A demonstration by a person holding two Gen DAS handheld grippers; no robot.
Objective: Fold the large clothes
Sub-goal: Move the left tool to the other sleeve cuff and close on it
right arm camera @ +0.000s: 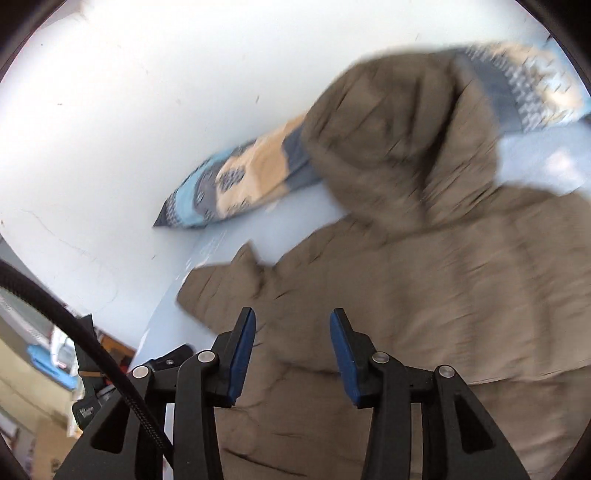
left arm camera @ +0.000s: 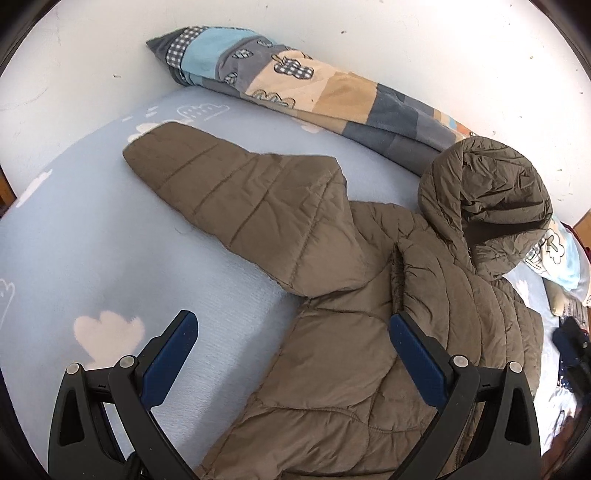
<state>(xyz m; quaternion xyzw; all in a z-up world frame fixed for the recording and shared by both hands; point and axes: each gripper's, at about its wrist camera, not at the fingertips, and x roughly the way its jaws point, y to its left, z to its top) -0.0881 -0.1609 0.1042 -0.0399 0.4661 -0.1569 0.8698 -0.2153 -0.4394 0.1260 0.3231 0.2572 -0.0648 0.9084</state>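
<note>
Left wrist view: the left gripper [left arm camera: 293,325] hangs over the bed with its blue-padded fingers [left arm camera: 173,354] spread wide, holding nothing. One finger sits above the pale blue sheet [left arm camera: 74,240], the other above the body of the brown quilted jacket [left arm camera: 351,369]. The jacket lies flat, filling the frame from 6 toward 3 o'clock. Its sleeve [left arm camera: 229,192] stretches out toward 10 o'clock, and its hood [left arm camera: 487,192] rests at 2 o'clock against a patchwork blanket roll [left arm camera: 295,81] along the white wall [left arm camera: 406,29].

Right wrist view: this picture is blurred. The right gripper [right arm camera: 292,325] has its jaws parted a moderate way, with nothing between them, poised above the jacket [right arm camera: 443,295]. The hood [right arm camera: 399,133] rises toward 1 o'clock, the blanket roll [right arm camera: 236,184] lies at 10 o'clock, and a black cable [right arm camera: 74,317] crosses at 8 o'clock.
</note>
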